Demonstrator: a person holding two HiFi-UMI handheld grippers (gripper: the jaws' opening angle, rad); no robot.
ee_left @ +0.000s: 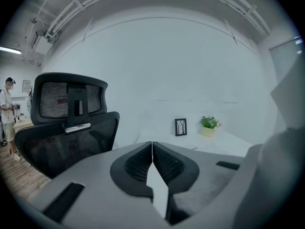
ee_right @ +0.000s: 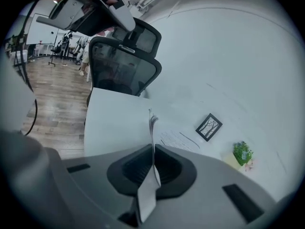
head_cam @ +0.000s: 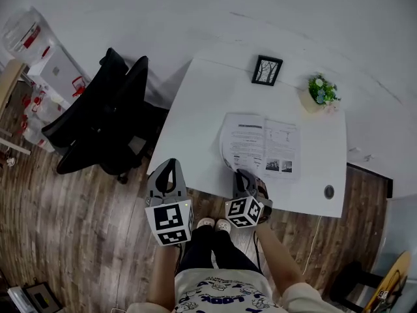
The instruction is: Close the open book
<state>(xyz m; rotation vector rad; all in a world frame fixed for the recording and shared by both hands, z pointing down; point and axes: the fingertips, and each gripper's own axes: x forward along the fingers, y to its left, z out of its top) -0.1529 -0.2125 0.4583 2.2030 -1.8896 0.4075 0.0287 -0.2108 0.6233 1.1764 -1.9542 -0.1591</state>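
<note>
An open book [head_cam: 264, 147] lies flat on the white table [head_cam: 195, 122], printed pages up. My right gripper [head_cam: 244, 175] is at the book's near left corner. In the right gripper view it [ee_right: 152, 149] is shut on a thin sheaf of the book's pages [ee_right: 151, 125], which stands up edge-on out of the jaws, with the rest of the print lying flat beyond. My left gripper [head_cam: 171, 168] hangs off the table's near left edge, over the floor. Its jaws [ee_left: 152, 144] are shut with nothing between them.
A black office chair [head_cam: 111, 116] stands left of the table, close to my left gripper. A small framed picture [head_cam: 266, 70] and a potted plant [head_cam: 321, 91] sit at the table's far side. A cable hole [head_cam: 329, 192] is near the right front corner. Boxes [head_cam: 55, 70] stand far left.
</note>
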